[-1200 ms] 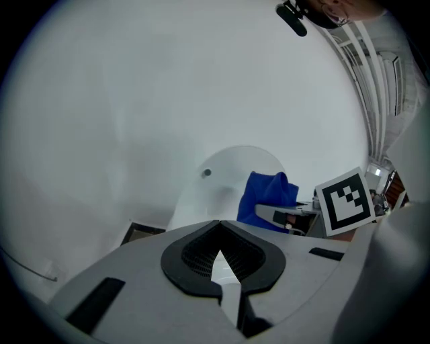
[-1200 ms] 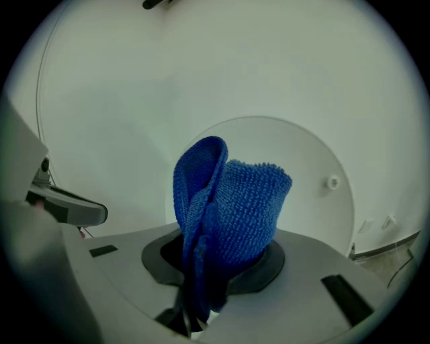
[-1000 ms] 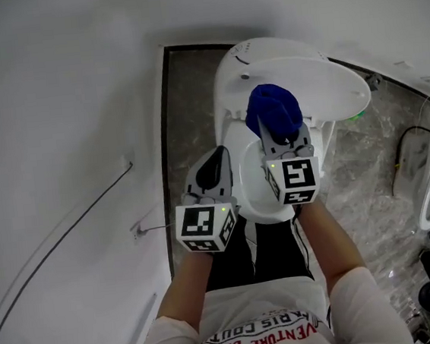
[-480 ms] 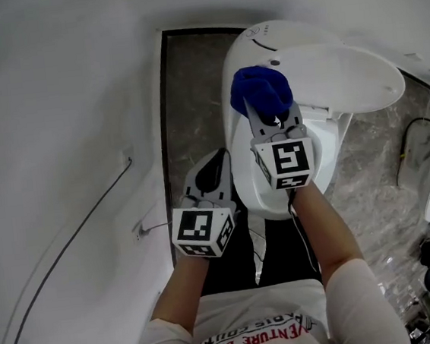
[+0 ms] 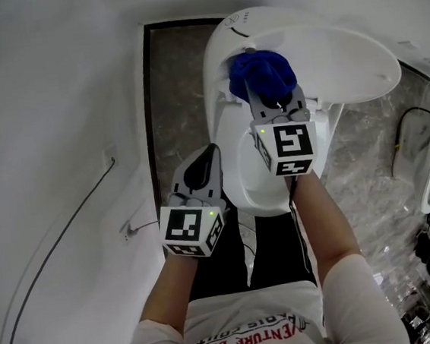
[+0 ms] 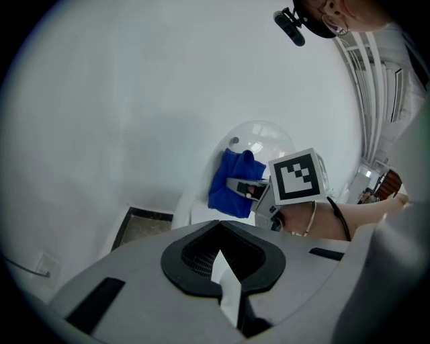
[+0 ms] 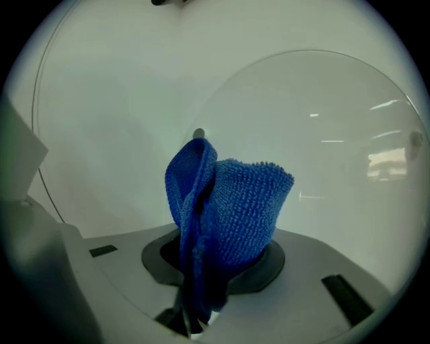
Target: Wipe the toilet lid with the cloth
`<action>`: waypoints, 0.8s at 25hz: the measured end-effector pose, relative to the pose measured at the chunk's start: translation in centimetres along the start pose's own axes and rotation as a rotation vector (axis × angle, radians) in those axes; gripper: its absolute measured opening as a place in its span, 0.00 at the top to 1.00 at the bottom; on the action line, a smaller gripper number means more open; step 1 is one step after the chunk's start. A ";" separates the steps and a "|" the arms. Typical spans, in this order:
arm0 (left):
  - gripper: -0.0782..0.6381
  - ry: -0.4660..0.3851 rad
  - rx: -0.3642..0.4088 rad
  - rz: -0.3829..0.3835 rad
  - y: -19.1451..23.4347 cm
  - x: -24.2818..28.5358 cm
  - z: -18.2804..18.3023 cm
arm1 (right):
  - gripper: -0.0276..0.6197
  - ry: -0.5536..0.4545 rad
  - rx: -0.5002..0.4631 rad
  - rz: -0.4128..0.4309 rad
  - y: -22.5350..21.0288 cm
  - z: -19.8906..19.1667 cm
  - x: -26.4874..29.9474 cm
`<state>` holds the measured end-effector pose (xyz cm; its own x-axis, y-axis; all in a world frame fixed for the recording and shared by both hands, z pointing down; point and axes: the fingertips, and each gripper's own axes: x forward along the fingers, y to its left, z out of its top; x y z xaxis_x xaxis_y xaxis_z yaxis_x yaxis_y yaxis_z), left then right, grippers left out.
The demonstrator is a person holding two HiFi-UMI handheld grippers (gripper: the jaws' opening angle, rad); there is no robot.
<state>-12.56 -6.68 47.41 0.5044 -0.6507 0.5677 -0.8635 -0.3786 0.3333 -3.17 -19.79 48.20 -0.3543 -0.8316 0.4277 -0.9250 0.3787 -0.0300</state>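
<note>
A white wall (image 5: 49,116) takes up the whole left side, with a strip of dark stone floor (image 5: 175,87) running alongside the toilet. The toilet lid (image 5: 340,55) stands raised, its glossy inner face turned to the person, above the toilet bowl (image 5: 251,186).

The left gripper (image 5: 202,161) hangs low beside the bowl, well apart from the lid, its jaws pressed together on nothing. The right gripper (image 5: 271,104) reaches up at the lid's left part, its jaws pinching the blue cloth (image 5: 262,75) by a bunched fold. The rest of the cloth stands out ahead of the jaws as a loose tuft. I cannot tell whether it touches the lid or sits just short of it.

The cloth looks like soft, light, nubbly microfibre. It should crumple rather than push, so this hold low on the doubled fold seems sound. On slick plastic it ought to glide easily. The hinged lid may rock back under a firm press.
</note>
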 end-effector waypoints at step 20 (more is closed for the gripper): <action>0.88 0.037 0.004 -0.051 -11.5 5.8 -0.7 | 0.81 0.086 0.083 -0.144 -15.2 -4.5 -7.3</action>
<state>0.32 -5.70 47.39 0.5476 -0.6053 0.5777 -0.8365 -0.4135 0.3596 14.07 -17.67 49.62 -0.2077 -0.8356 0.5086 -0.9747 0.2204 -0.0359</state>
